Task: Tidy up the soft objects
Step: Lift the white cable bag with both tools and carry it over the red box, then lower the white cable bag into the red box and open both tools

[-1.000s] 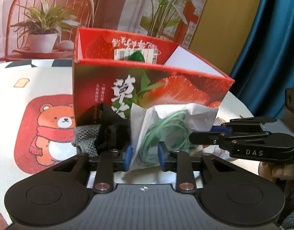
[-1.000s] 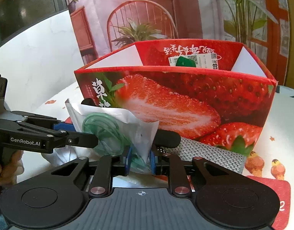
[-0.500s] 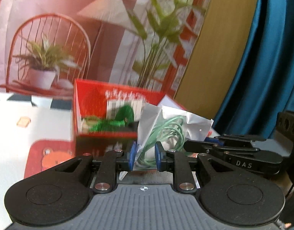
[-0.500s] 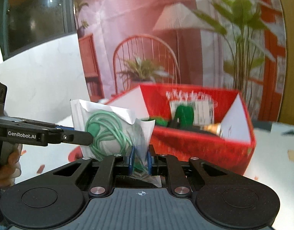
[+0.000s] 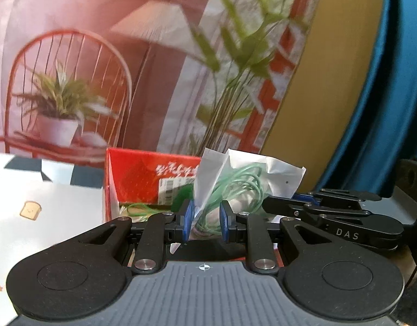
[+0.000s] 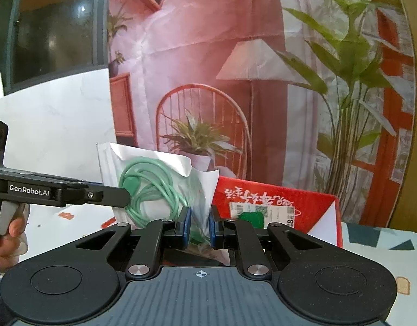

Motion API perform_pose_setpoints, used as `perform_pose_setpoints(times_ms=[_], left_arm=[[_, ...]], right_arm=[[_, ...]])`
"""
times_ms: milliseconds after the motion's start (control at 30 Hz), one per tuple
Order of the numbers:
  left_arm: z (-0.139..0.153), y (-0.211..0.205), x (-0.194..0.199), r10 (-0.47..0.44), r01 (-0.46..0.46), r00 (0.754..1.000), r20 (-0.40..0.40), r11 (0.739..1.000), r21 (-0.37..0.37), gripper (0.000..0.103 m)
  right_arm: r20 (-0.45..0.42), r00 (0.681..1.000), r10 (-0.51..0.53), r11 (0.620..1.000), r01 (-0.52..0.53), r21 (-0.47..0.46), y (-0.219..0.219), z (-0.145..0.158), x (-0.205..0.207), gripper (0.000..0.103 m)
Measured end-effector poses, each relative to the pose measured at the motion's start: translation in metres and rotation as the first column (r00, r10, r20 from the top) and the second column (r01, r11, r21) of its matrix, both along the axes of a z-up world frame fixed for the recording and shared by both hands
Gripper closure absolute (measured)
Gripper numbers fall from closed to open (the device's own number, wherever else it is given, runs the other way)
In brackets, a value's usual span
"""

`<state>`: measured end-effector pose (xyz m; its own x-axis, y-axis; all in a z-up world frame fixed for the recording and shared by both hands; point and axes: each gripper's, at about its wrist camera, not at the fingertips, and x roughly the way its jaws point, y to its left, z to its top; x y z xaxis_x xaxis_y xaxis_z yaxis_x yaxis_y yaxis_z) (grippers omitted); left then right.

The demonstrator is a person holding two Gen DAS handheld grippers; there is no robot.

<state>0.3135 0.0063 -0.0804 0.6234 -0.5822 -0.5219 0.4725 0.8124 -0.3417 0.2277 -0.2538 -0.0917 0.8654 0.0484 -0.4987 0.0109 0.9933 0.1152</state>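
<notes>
A clear plastic bag holding a coiled green cable (image 5: 235, 184) (image 6: 148, 184) hangs between both grippers, lifted in front of and above the red strawberry box (image 5: 143, 174) (image 6: 284, 203). My left gripper (image 5: 205, 221) is shut on one lower edge of the bag. My right gripper (image 6: 199, 226) is shut on the other lower edge. Each gripper shows from the side in the other's view. The box is open at the top, with green items and a white label inside.
The table (image 5: 45, 203) has a white cloth with cartoon prints. A printed backdrop (image 6: 235, 81) with a chair, lamp and plants stands behind the box. A blue curtain (image 5: 385, 81) hangs to the right.
Both grippers have lifted the bag from the table in front of the box up to above the level of the box's rim. The box has dropped lower in both views.
</notes>
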Motion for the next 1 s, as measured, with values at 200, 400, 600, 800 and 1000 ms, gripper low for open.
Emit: perform_pose_setpoints(times_ms=[200, 400, 600, 800, 1000], left_arm=[[-0.020, -0.016, 0.035, -0.004, 0.010, 0.998, -0.063, 0.996, 0.088, 0.080], [-0.037, -0.030, 0.064, 0.017, 0.002, 0.991, -0.133, 0.990, 0.141, 0.080], [-0.047, -0.039, 0.073, 0.033, -0.009, 0.991, -0.130, 0.983, 0.181, 0.074], [-0.037, -0.036, 0.067, 0.050, -0.035, 0.996, -0.071, 0.979, 0.202, 0.048], [-0.019, -0.029, 0.046, 0.046, -0.040, 0.999, -0.024, 0.978, 0.203, 0.045]], right_arm=[[-0.125, 0.992, -0.027, 0.999, 0.032, 0.040, -0.021, -0.025, 0.038, 0.090], [-0.205, 0.977, -0.061, 0.996, 0.071, 0.044, -0.038, -0.046, 0.069, 0.090], [-0.272, 0.958, -0.091, 0.995, 0.101, 0.023, -0.044, -0.061, 0.086, 0.089], [-0.283, 0.938, -0.200, 0.980, 0.193, -0.052, -0.043, -0.061, 0.087, 0.074], [-0.224, 0.939, -0.262, 0.965, 0.252, -0.071, -0.045, -0.051, 0.064, 0.057]])
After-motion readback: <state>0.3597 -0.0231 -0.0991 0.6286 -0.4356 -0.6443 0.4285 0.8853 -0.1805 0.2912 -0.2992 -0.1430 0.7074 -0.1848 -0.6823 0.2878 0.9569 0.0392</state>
